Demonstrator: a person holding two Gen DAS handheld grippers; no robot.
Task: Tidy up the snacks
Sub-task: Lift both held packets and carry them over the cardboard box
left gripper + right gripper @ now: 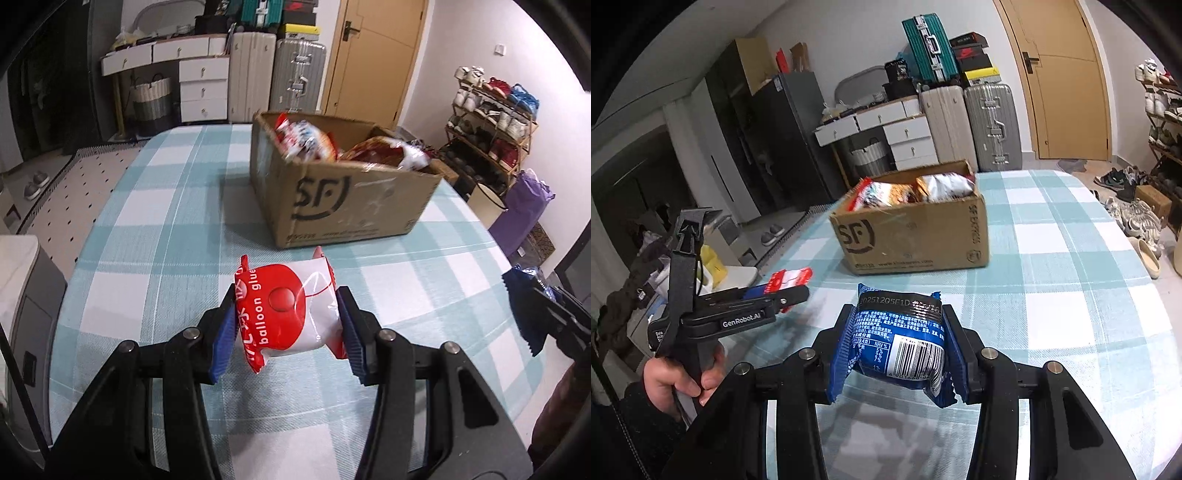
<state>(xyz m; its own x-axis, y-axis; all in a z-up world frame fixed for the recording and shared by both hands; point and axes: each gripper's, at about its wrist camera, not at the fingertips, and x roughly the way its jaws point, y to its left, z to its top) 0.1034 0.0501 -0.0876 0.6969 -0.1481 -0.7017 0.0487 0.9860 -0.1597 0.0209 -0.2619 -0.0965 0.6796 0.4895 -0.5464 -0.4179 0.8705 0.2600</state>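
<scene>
A red and white snack packet [284, 310] marked "balloon glue" is pinched between the blue pads of my left gripper [287, 295], above the checked tablecloth [166, 221]. My right gripper [897, 310] is shut on a blue snack packet [901, 343] with a barcode facing up. An open cardboard box [351, 206] stands farther back on the table, holding several snack bags [306, 140]. In the right wrist view the left gripper [790, 291] sits at left, held by a hand [672, 380], with the red packet [786, 278] in its tip; the box [912, 236] lies ahead.
The table's left edge [74, 229] drops to a dotted floor mat. Past the right edge stand a shoe rack [491, 122] and a purple bag [524, 214]. Suitcases [277, 74] and white drawers [203, 85] line the far wall.
</scene>
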